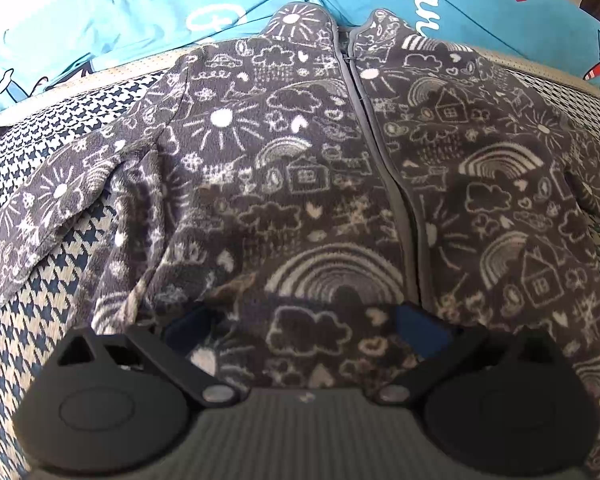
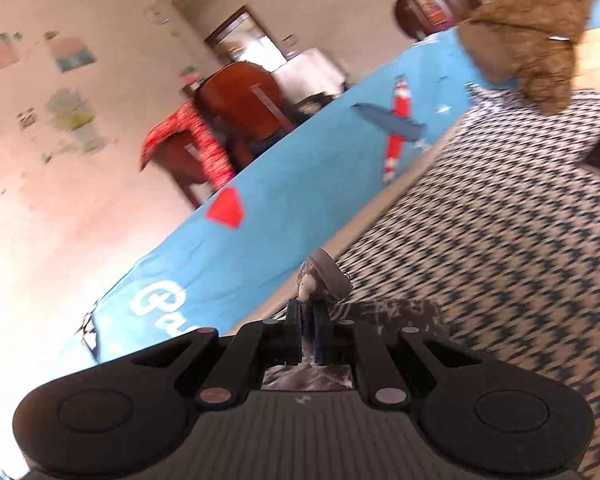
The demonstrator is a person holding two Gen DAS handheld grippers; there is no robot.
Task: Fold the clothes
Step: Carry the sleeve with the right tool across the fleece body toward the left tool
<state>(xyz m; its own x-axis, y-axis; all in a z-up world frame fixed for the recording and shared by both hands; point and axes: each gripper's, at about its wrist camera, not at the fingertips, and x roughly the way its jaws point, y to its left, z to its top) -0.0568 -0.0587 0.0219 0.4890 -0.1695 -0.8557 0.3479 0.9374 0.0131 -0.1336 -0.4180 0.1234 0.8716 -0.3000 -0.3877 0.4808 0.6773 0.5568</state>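
A dark grey fleece jacket (image 1: pixel 300 168) with white doodle print lies front up, zipped, on the houndstooth cover (image 1: pixel 40 320). Its collar points toward the blue pillows, and its left sleeve (image 1: pixel 48 216) spreads out to the side. My left gripper (image 1: pixel 304 332) hovers over the jacket's lower hem, open, with the blue-padded fingers (image 1: pixel 420 332) wide apart and nothing between them. In the right wrist view my right gripper (image 2: pixel 308 334) is shut on a bunched edge of the same grey fleece (image 2: pixel 396 312). A pale cuff-like end (image 2: pixel 328 270) sticks up past the fingertips.
Blue printed pillows (image 1: pixel 140 20) line the far edge of the bed (image 2: pixel 500 240). A brown fuzzy garment (image 2: pixel 532 40) lies at the far right corner. Beyond the bed stand a red-brown chair (image 2: pixel 240 96) draped with red cloth (image 2: pixel 196 140) and a wall with pictures.
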